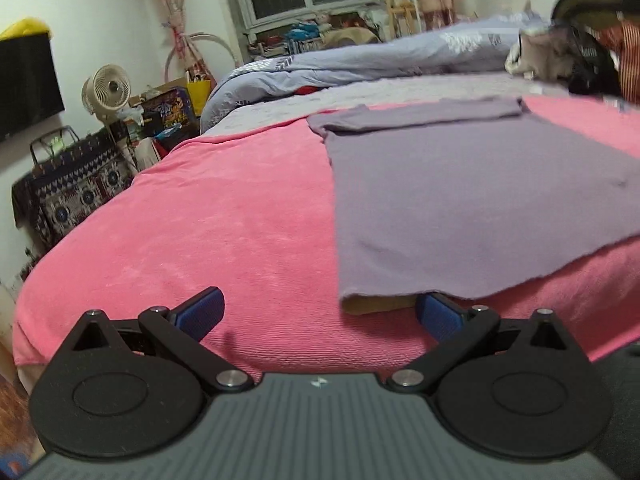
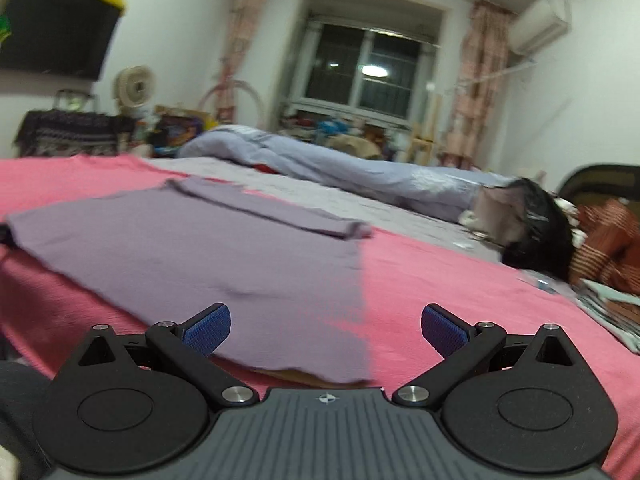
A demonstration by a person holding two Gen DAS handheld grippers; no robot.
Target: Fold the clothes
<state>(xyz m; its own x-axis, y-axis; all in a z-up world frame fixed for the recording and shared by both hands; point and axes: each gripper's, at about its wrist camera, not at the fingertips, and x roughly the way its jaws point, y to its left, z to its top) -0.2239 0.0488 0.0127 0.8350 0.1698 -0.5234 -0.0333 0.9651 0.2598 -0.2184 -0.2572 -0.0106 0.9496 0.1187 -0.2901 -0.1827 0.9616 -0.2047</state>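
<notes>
A purple garment (image 1: pixel 460 192) lies flat on the pink blanket (image 1: pixel 200 216), with a sleeve folded across its far end. My left gripper (image 1: pixel 320 312) is open at the garment's near left corner, whose hem is slightly raised over the right pad. In the right wrist view the same garment (image 2: pixel 192 248) lies on the pink blanket (image 2: pixel 460 292). My right gripper (image 2: pixel 326 330) is open at its near right corner, with that corner between the pads. Neither gripper holds anything.
A blue-grey duvet (image 1: pixel 380 56) lies bunched at the far side of the bed. A pile of clothes (image 2: pixel 560 236) sits at the right. A fan (image 1: pixel 108 90), boxes and a patterned cloth-covered stand (image 1: pixel 72 188) stand beyond the bed's left edge.
</notes>
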